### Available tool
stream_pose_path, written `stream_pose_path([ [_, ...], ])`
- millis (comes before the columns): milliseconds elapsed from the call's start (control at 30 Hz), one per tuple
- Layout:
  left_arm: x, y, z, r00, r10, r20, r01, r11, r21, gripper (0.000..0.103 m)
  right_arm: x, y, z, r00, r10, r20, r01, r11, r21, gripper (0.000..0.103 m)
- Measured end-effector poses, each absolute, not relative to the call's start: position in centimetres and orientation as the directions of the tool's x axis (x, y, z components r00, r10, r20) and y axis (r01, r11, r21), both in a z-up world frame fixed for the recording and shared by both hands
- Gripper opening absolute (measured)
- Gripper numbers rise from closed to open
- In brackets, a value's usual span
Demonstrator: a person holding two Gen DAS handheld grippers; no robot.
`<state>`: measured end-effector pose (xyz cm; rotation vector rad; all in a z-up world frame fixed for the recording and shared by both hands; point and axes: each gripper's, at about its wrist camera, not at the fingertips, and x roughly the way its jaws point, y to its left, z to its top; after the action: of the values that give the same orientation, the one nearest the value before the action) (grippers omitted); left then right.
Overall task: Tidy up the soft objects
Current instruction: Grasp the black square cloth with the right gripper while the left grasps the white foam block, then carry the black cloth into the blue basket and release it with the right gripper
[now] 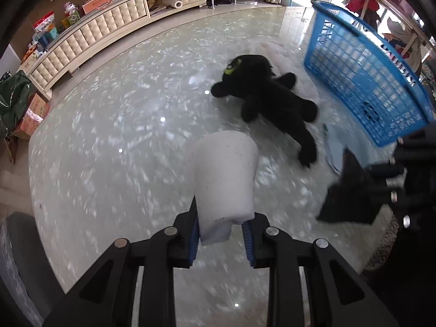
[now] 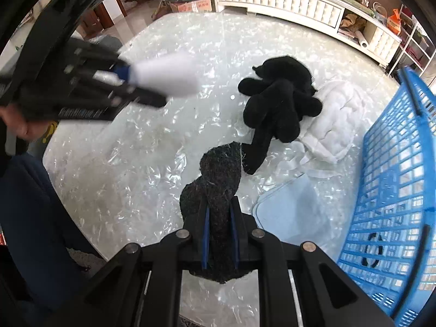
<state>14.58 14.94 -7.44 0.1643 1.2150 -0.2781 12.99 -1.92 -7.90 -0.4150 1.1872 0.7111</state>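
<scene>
The blue basket point(image 2: 392, 190) stands tipped at one edge of the pale, marbled table point(image 2: 136, 163), and everything else lies relative to it. The left gripper point(image 1: 222, 234) has its blue-padded fingers point(image 1: 193, 241) pinched on a white foam block point(image 1: 224, 177), held above the table well away from the basket. The right gripper point(image 2: 220, 238) is nearer the basket – its fingers point(image 2: 206, 241) press together on a dark scouring pad point(image 2: 218, 188) (frayed and fuzzy at the edges), lifted clear of the surface. A black plush toy point(image 2: 278, 109) lies on the table between the two grippers and the basket, partly overlapping a white quilted cloth point(image 2: 335, 125). Just beside the basket's lower wall lies a light blue flat piece point(image 2: 288, 212) – what it is I cannot tell.
</scene>
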Motion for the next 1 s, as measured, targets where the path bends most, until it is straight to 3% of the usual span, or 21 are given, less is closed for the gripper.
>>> stream_pose_path([
  [367,9.0,10.2,-2.9,0.357,-0.210,-0.910,0.346,0.935,-0.079,0.025,11.5,-4.6,-3.3,0.267,0.304,-0.914,-0.687,0.726,0.041,0.012],
  [1000,8.3,3.0,3.8,0.438,-0.314,-0.842,0.440,0.892,-0.104,0.026,11.5,-11.2,4.3,0.414,0.332,-0.848,-0.630,0.777,-0.003,0.012],
])
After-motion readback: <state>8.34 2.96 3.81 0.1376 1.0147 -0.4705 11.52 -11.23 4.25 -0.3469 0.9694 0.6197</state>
